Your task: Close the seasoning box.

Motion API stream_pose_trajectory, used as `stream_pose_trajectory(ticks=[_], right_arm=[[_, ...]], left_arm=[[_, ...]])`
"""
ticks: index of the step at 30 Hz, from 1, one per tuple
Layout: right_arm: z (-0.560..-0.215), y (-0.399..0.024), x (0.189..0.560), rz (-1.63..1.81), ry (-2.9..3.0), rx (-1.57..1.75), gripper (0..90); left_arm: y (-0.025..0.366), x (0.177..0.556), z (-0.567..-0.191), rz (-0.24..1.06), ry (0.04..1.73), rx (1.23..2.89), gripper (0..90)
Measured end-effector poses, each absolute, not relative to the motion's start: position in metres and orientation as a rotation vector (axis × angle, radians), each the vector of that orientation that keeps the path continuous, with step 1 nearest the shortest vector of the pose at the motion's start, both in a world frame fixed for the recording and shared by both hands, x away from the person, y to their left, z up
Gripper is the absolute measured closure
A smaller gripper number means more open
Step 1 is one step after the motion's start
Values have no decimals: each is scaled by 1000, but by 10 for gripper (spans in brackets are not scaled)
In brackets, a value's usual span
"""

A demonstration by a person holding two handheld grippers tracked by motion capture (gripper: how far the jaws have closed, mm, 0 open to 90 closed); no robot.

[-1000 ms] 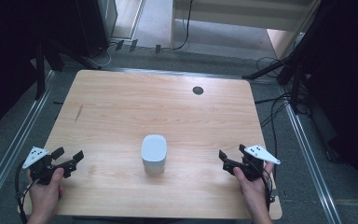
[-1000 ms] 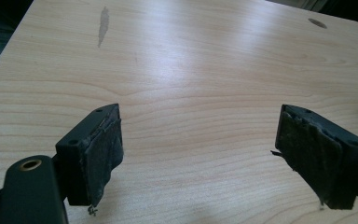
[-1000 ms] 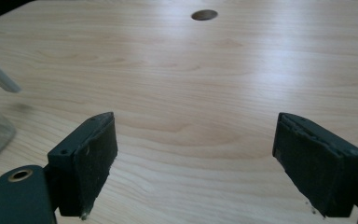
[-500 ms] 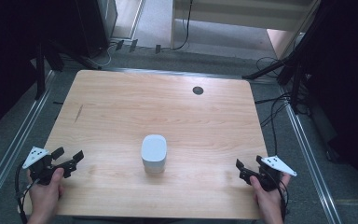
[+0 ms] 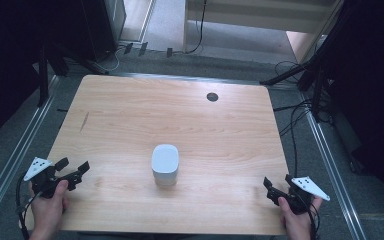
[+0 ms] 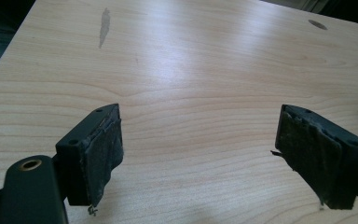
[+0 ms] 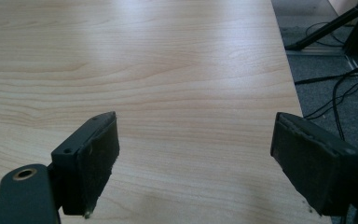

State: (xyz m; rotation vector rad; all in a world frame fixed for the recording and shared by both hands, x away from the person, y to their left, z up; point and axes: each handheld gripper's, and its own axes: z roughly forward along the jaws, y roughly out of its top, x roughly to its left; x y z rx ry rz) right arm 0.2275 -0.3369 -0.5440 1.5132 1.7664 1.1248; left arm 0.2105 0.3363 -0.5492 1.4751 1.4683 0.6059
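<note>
Count: one bench (image 5: 130,115), one white box (image 5: 165,164), two grippers, two hands. The box is rounded and stands upright near the bench middle, a bit toward the near edge, between the grippers and well apart from both.

Left gripper (image 5: 72,170) sits at the near-left corner, held by the left hand (image 5: 47,207); jaws spread wide, nothing between them. Right gripper (image 5: 277,187) is at the near-right corner, right at the bench edge, in the right hand (image 5: 295,222); jaws also wide apart, empty.

One dark round hole (image 5: 212,96) near the far edge, one grey streak (image 5: 83,121) on the left side of the top.

Hard to tell: what the box is; its markings can't be made out. Both forearms are cut off at the bottom. Surroundings are dark; cables (image 5: 300,120) and stand legs lie on the floor right of the bench.

Room: the bench top around the box is bare wood on all sides. In the right gripper view the bench's right edge runs just beside the right jaw, floor beyond.
</note>
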Motion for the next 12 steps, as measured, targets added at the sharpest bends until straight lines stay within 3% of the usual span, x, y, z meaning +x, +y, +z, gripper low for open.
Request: stream_pose_trajectory(ticks=[12], right_arm=[[-547, -332, 231, 1102, 1808, 1500, 155]], left_arm=[[335, 212, -549, 618, 1464, 1486, 148]])
